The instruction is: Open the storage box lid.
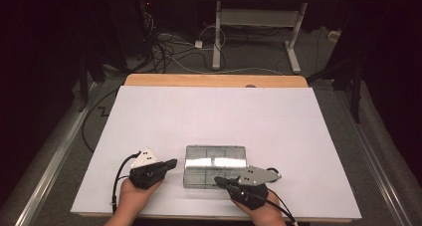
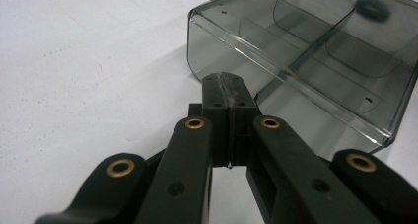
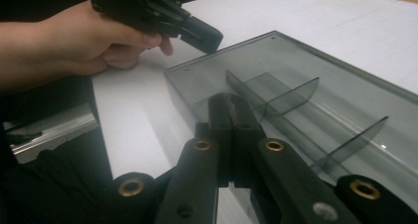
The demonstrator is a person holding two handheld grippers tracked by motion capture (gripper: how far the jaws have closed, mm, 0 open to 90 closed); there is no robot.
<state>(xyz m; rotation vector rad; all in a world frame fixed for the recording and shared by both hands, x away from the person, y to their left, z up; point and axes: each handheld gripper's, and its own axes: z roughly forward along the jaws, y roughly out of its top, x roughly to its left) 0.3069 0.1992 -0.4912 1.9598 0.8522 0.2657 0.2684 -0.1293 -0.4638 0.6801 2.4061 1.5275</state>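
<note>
Two grippers: the left gripper [image 1: 171, 163] and the right gripper [image 1: 217, 180] are held at the near edge of the white tabletop [image 1: 214, 116], one at either end of a clear plastic box [image 1: 215, 165].
Box position: the box is seen from the high view lying flat, near the front edge and slightly right of the left gripper's tip.
Left jaws: pressed together with nothing between them in the left gripper view, the tip [image 2: 227, 83] just short of the box's near corner [image 2: 197, 41].
Right jaws: brought together as well, empty, and laid over the box's lid in the right gripper view [image 3: 230, 105].
High view extra: a dark floor, loose cables [image 1: 169, 49] and a white table frame [image 1: 259, 22] are shown beyond the tabletop.
Gripper views extra: thin dividers [image 3: 276, 98] are revealed inside the box, splitting it into compartments.
Contents: nothing can be made out in the compartments that are visible.
Hard to make out: a small dark ring [image 2: 372, 8] is seen blurred through the box's far side; whether either tip touches the box cannot be told.
Cut off: the right-hand end of the box is cropped in both gripper views.
</note>
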